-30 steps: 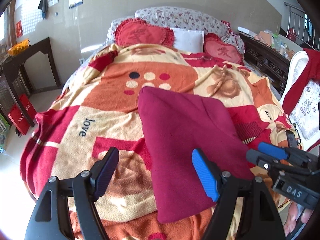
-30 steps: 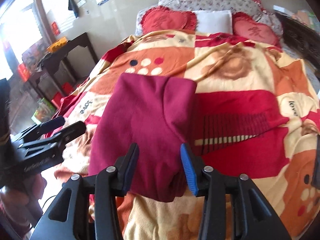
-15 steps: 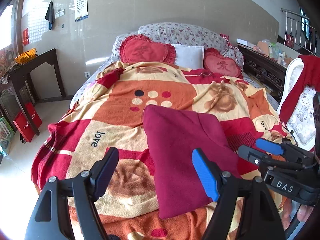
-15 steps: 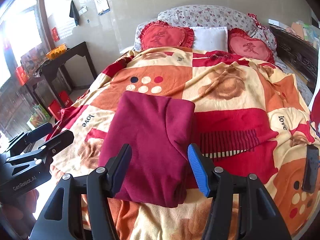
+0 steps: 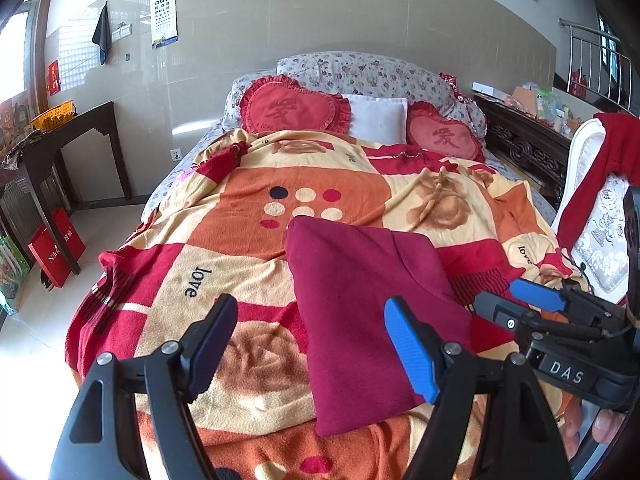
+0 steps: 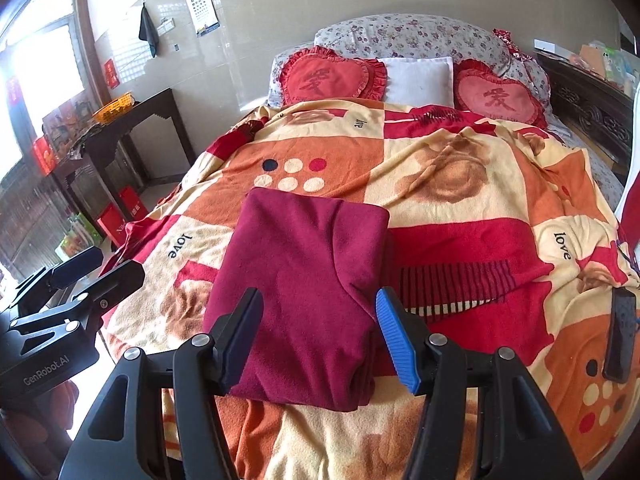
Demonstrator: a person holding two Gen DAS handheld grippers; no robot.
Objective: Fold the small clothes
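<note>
Maroon garment [image 6: 304,280] lies folded into a compact rectangle on the bed blanket [image 6: 460,184]. Left gripper [image 5: 312,348] and right gripper [image 6: 318,332] both spread, empty, above its near edge. Fold appears complete; nothing visibly left.

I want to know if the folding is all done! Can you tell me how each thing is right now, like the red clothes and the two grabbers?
maroon garment: folded into a neat rectangle, lying flat on the blanket, not held.
left gripper: open, empty, above the near end of the bed.
right gripper: open, empty, above the garment's near edge.
blanket: spread over the bed, a bit wrinkled.
black phone: lying flat on the blanket.
</note>
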